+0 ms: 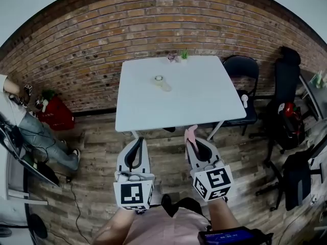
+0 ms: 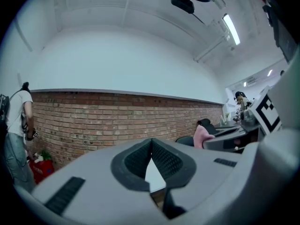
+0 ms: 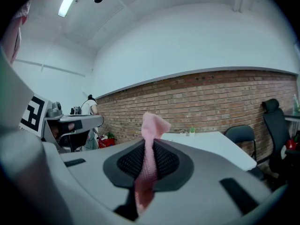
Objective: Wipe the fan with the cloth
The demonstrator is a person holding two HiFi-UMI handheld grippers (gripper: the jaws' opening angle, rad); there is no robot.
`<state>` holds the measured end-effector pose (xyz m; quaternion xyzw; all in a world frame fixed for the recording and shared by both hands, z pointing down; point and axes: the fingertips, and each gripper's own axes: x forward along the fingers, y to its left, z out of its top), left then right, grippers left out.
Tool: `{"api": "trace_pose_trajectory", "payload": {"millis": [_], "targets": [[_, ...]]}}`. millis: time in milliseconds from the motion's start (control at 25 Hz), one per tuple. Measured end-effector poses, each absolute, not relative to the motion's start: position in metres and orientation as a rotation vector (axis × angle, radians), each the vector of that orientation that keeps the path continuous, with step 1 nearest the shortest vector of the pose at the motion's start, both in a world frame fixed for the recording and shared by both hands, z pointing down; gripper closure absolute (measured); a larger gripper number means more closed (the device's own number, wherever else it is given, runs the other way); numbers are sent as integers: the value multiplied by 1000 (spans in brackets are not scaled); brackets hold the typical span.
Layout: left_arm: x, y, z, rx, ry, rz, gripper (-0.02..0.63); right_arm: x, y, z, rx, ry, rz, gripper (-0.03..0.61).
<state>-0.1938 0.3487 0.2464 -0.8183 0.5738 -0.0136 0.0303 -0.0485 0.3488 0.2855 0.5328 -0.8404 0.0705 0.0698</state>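
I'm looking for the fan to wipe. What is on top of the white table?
The white table bears a small pale object, perhaps the fan, near its middle, and a little green plant beside another small item at its far edge. Nothing there is covered.

Grippers: two, left gripper at 7 o'clock, right gripper at 5 o'clock. Cloth: one. Table: one, 12 o'clock. Fan: one. Potted plant: one. Chairs: three, 2 to 4 o'clock. Person: one, 9 o'clock.
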Motion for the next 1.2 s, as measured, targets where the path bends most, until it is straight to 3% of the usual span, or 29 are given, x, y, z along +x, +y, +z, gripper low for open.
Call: {"api": "trace_pose_trajectory", "payload": {"millis": [600, 1200], "targets": [[-167, 292, 293, -2614, 1760, -196, 603, -25, 288, 320, 1621, -2498, 339, 541], [-117, 130, 313, -2555, 1945, -308, 603, 8, 119, 345, 1378, -2588, 462, 541]]}}
